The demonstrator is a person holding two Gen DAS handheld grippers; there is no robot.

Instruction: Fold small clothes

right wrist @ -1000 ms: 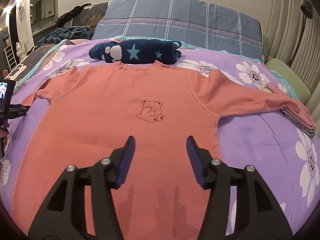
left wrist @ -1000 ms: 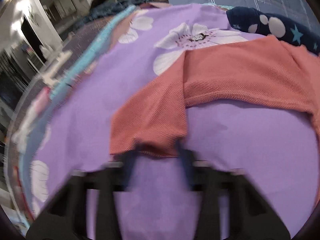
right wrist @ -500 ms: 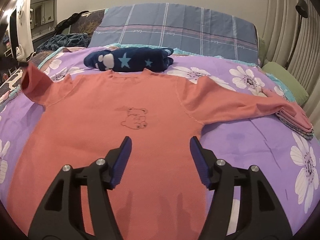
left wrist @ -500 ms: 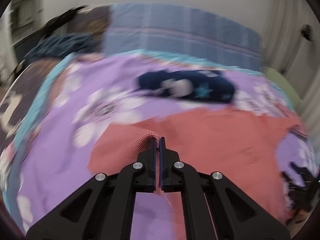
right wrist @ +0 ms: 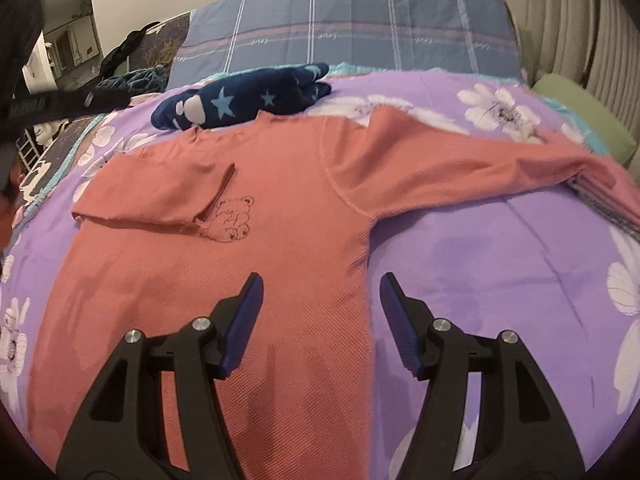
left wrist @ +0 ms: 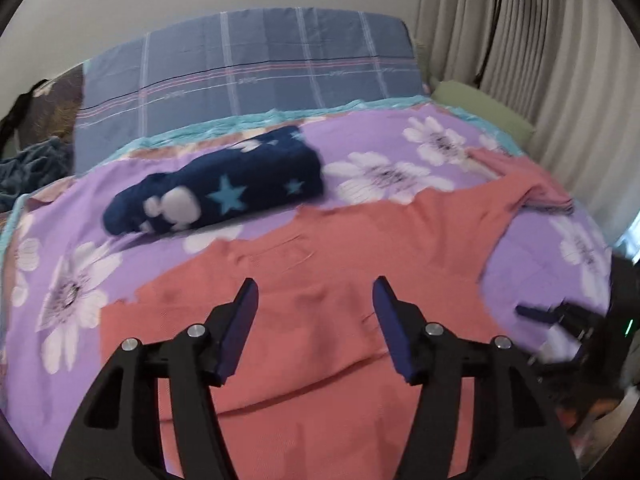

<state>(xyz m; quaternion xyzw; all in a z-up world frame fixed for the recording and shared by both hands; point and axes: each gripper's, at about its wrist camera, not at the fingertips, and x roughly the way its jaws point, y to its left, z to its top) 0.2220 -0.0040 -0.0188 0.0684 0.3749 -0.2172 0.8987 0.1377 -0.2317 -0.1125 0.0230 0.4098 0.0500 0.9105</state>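
Pink top [right wrist: 280, 248] lies flat, front up, on the purple flowered bedspread [right wrist: 500, 248], filling the centre of the right wrist view from 12 down to 6 o'clock. Its sleeve at 9 o'clock [right wrist: 160, 196] is folded in across the chest, cuff end touching the bear print [right wrist: 232, 220]; the other sleeve [right wrist: 460, 160] runs straight out toward 2 o'clock, its end lying on a stack of folded clothes [right wrist: 612, 200] at 3 o'clock. Dark blue star-print bundle [right wrist: 240, 96] sits at 11 o'clock, touching the collar. Plaid pillow [right wrist: 360, 28] at 12 o'clock. Left gripper [left wrist: 314, 292] hovers over the top, jaws opening, nothing between them. Right gripper [right wrist: 320, 288] hovers over the top's side seam, jaws wide, nothing between them.
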